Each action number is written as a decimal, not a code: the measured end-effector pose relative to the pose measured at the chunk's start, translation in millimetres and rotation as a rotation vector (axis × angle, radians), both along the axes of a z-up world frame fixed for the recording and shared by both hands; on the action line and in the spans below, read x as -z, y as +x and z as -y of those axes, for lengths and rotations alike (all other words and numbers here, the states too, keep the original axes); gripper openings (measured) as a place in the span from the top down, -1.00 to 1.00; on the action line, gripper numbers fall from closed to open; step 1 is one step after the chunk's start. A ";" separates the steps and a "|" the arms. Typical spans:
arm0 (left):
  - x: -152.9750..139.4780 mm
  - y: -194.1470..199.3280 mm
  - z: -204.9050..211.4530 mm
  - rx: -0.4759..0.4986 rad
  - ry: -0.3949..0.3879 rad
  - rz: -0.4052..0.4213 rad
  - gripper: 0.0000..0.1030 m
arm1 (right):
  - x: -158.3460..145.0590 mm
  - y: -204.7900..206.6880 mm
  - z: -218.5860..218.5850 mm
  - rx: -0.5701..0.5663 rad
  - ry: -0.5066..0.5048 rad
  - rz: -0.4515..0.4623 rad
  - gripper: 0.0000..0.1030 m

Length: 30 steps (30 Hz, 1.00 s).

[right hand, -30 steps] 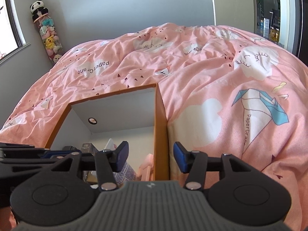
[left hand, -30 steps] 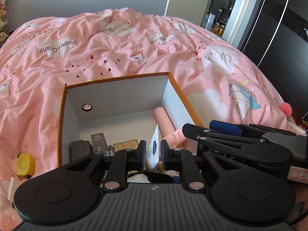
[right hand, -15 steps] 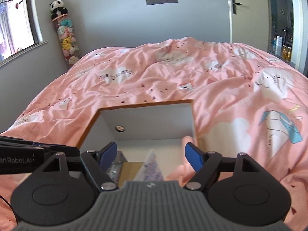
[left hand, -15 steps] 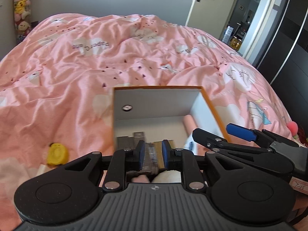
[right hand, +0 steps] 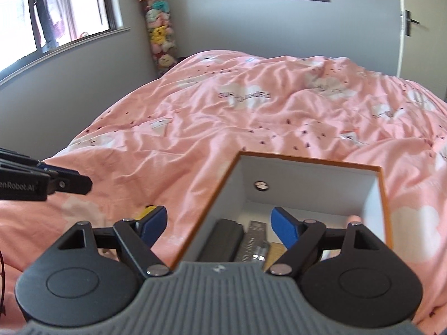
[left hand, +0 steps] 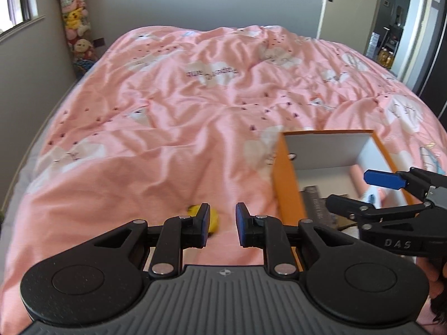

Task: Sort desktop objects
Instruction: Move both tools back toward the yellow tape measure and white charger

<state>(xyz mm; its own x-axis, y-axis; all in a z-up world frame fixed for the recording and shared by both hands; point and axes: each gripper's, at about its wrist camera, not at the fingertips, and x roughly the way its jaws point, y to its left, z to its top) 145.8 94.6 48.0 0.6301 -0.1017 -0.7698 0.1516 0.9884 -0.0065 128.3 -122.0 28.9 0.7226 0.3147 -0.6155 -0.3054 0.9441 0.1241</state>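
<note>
An orange-rimmed box [left hand: 287,195] with white inner walls [right hand: 307,184] sits on the pink duvet. Inside lie a black block [right hand: 223,240], a grey ribbed item [right hand: 252,240] and a pink roll [left hand: 356,177]. A yellow tape measure [left hand: 213,220] lies on the duvet left of the box, also seen in the right wrist view [right hand: 146,210]. My left gripper [left hand: 222,224] hovers just before it, a narrow empty gap between its pads. My right gripper [right hand: 219,223] stands wide open and empty above the box's left wall.
Rumpled pink duvet [left hand: 167,139] spreads far and left of the box. A tall column of plush toys [right hand: 160,36] stands in the corner by the window. A door [left hand: 332,5] and dark wardrobe fronts are at the right.
My left gripper swung left, away from the box and over to the tape measure; the white tube between its fingers is gone. My right gripper widened and shifted left over the box wall.
</note>
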 end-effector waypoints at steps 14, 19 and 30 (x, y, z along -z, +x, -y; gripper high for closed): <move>72.0 7.3 -43.2 -0.017 0.067 -0.151 0.45 | 20.2 38.1 -87.5 -0.191 -0.103 -0.114 -0.07; 89.9 11.3 -34.2 0.020 0.101 -0.165 0.45 | 30.3 54.0 -103.4 -0.198 -0.164 -0.138 0.03; 123.9 27.3 -24.0 0.118 0.084 -0.221 0.45 | 46.2 79.5 -114.0 -0.216 -0.244 -0.193 0.10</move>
<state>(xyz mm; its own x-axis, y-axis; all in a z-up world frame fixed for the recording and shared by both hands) 173.1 118.6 -75.9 0.4335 -0.0944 -0.8962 0.2702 0.9624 0.0293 207.7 -8.1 -17.2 0.5193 0.2747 -0.8093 -0.4934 0.8695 -0.0215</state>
